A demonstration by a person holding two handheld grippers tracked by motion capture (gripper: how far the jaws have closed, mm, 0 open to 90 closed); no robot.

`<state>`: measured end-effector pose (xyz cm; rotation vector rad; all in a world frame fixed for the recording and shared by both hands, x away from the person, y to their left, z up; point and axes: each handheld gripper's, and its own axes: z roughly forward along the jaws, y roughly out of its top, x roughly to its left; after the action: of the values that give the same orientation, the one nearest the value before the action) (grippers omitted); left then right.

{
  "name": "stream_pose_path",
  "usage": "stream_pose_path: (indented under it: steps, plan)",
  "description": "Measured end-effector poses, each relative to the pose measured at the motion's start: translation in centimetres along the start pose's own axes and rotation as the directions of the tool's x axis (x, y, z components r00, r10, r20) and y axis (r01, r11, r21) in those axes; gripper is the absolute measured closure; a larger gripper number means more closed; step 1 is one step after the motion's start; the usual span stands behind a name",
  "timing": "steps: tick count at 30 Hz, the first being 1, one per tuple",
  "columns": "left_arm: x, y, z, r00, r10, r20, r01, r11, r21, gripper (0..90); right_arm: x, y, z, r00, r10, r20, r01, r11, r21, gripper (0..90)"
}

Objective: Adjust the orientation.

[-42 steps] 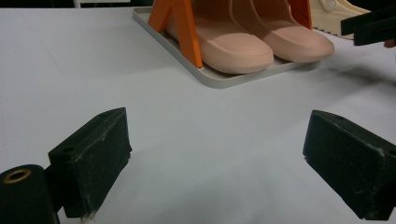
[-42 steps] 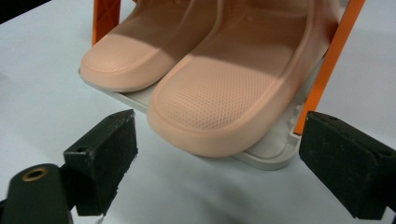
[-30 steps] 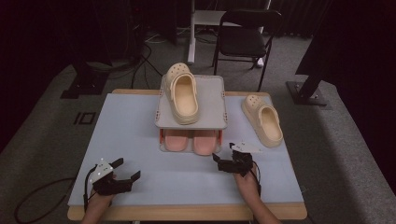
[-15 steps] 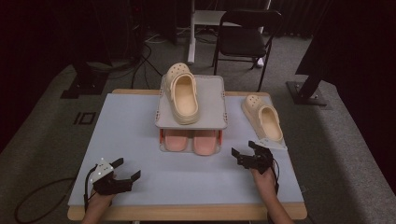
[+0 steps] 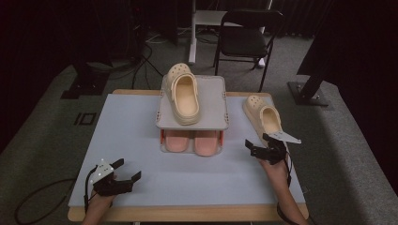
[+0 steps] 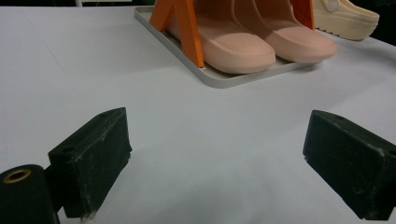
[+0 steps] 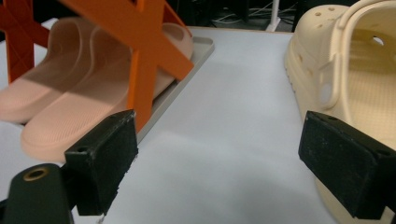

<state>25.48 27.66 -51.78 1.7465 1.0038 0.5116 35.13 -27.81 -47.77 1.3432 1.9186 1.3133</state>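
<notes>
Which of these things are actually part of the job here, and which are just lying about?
In the job:
right gripper, jaws open, close to the clog on the table
clog on the rack's top shelf
shoe rack

Lying about:
pink slippers on the lower tray
left gripper, open
chair

Cream clog [image 5: 264,117] upright on the table, toe pointing away, just right of the shoe rack.
</notes>
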Motion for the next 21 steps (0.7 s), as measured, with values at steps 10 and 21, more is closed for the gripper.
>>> stream_pose_path:
  steps: [10,21]
  plan:
    - [0.0,0.0,0.0,1.0,0.002,-0.001,-0.002,1.0,0.0,7.3,-3.0,1.7,1.0,0.9977,0.03,0.061,-0.03,1.0,-0.007,13.4]
    - [0.0,0.0,0.0,1.0,0.0,-0.002,0.0,1.0,0.001,7.3,-5.0,2.9,2.8,0.9891,0.067,0.131,-0.067,0.998,-0.008,26.6]
